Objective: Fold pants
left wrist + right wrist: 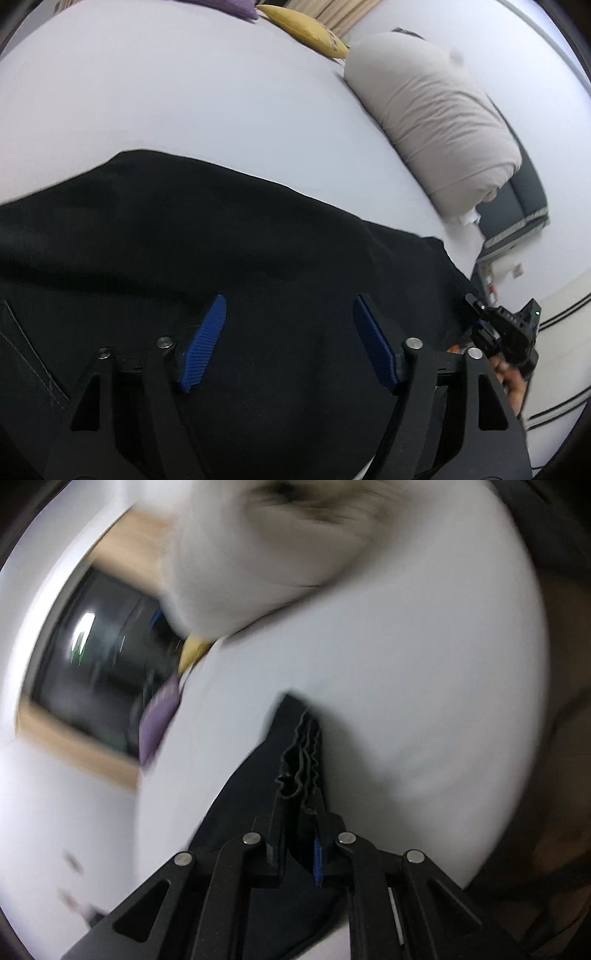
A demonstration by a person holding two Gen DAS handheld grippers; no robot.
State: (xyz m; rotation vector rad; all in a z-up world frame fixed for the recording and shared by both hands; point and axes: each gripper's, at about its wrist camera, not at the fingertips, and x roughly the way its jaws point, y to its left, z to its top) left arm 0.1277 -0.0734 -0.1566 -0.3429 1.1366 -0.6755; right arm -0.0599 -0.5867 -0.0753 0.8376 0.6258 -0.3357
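Right tongs [299, 805] pinch pants [295, 746]; left tongs [288, 339] gape above

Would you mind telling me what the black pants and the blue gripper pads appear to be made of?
The pants look like a soft, matte woven cloth, possibly cotton: they drape, bunch in wavy folds in the right gripper, and show pale stitching. The left gripper's pads look like ribbed blue rubber or plastic, with fine grooves and a dull finish; which one I cannot tell.
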